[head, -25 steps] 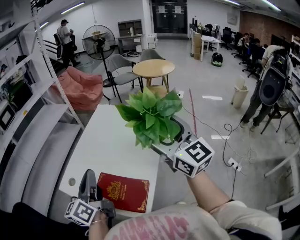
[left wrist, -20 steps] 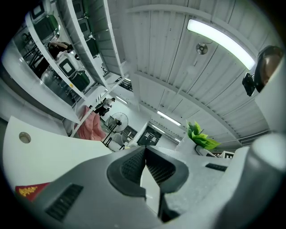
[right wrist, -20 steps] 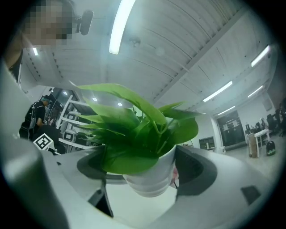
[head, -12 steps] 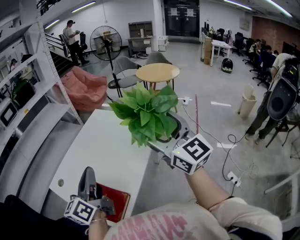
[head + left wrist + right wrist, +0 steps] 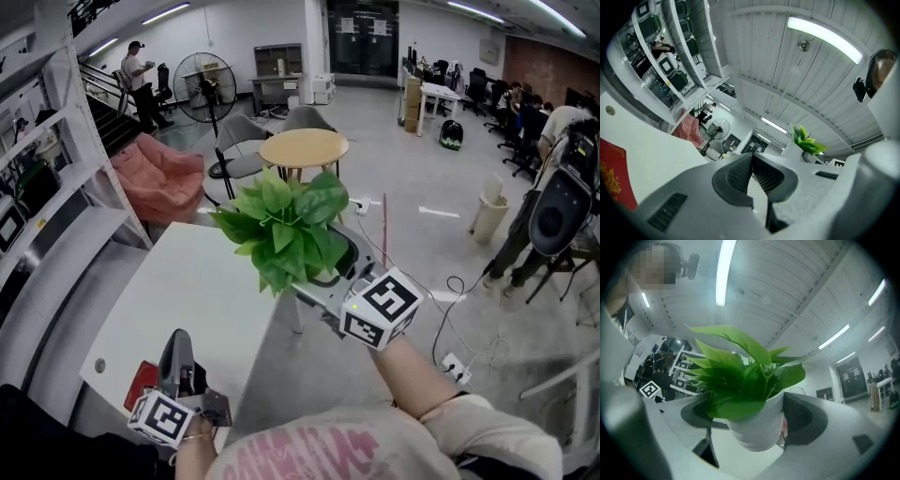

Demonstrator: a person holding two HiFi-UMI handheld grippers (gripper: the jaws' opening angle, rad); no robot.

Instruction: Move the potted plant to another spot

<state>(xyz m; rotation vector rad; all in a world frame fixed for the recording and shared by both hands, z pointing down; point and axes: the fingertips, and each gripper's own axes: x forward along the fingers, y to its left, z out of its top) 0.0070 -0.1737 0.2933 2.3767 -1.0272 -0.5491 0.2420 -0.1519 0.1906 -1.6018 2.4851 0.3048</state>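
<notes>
We see the potted plant [image 5: 281, 230] held up in the air, clear of the white bench [image 5: 178, 291]. In the head view its leaves lie over the bench's far right corner. The right gripper [image 5: 326, 270] has it: in the right gripper view the jaws stand wide, one on each side of the white pot [image 5: 757, 427], with the pads pressed against its wall. The green leaves spill over the rim and hide part of the left-hand pad. The pot sits roughly upright between the jaws. This gripper's marker cube [image 5: 380, 309] shows just behind the plant, above the person's forearm.

The left gripper [image 5: 176, 349] is low at the near edge of the bench, well apart from the plant. In the left gripper view its jaws are pressed together at the tips, with nothing between them. A red book [image 5: 142, 380] lies on the bench just beside this gripper, and its corner shows at the lower left of the left gripper view.

Beyond the bench we see a round wooden table [image 5: 302, 147] with grey chairs, a standing fan [image 5: 204, 75], a pink beanbag [image 5: 155, 178] and white shelving [image 5: 56, 187] along the left side
</notes>
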